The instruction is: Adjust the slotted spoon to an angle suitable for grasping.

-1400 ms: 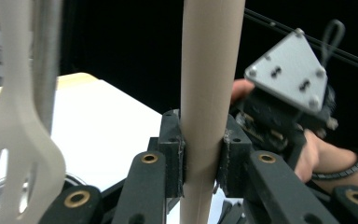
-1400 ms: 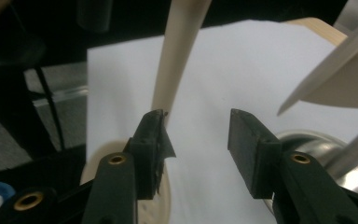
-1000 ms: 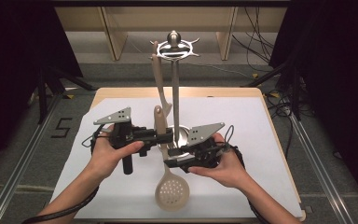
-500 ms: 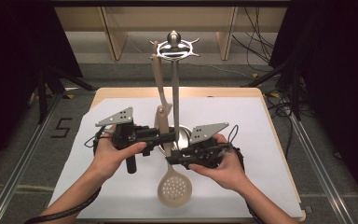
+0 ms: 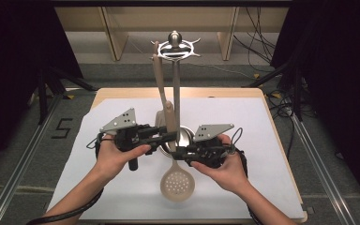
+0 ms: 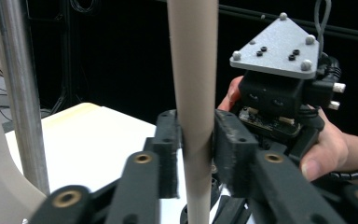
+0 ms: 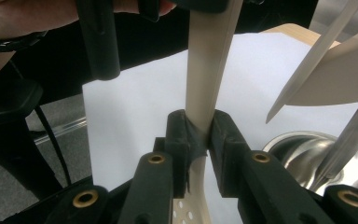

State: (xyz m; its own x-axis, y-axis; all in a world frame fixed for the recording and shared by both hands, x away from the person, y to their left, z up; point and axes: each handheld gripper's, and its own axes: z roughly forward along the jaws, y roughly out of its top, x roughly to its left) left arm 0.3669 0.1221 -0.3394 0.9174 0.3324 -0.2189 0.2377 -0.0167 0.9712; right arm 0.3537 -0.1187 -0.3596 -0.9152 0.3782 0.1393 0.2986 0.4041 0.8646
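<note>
A beige slotted skimmer (image 5: 178, 185) hangs head-down over the white sheet, its handle (image 5: 170, 115) rising in front of the stand's pole. My left gripper (image 5: 171, 136) is shut on the handle (image 6: 193, 70) from the left, its jaws having just closed back onto it. Just below, my right gripper (image 5: 177, 152) is shut on the same handle (image 7: 209, 56), near the perforated head (image 7: 186, 210). Its jaws closed on the handle within the last second. In the gripper views the left gripper (image 6: 196, 140) and the right gripper (image 7: 198, 140) press their pads on both sides of the handle.
A metal utensil stand rises behind the grippers, with pole (image 5: 176, 89), hooked top (image 5: 175, 45) and shiny round base (image 7: 303, 149). A beige spatula (image 5: 158, 79) hangs from a hook to the pole's left. The white sheet (image 5: 272, 140) covers the wooden table.
The skimmer's handle top has swung a little right, toward the pole, and its head has shifted slightly. Both hands stay about where they were.
</note>
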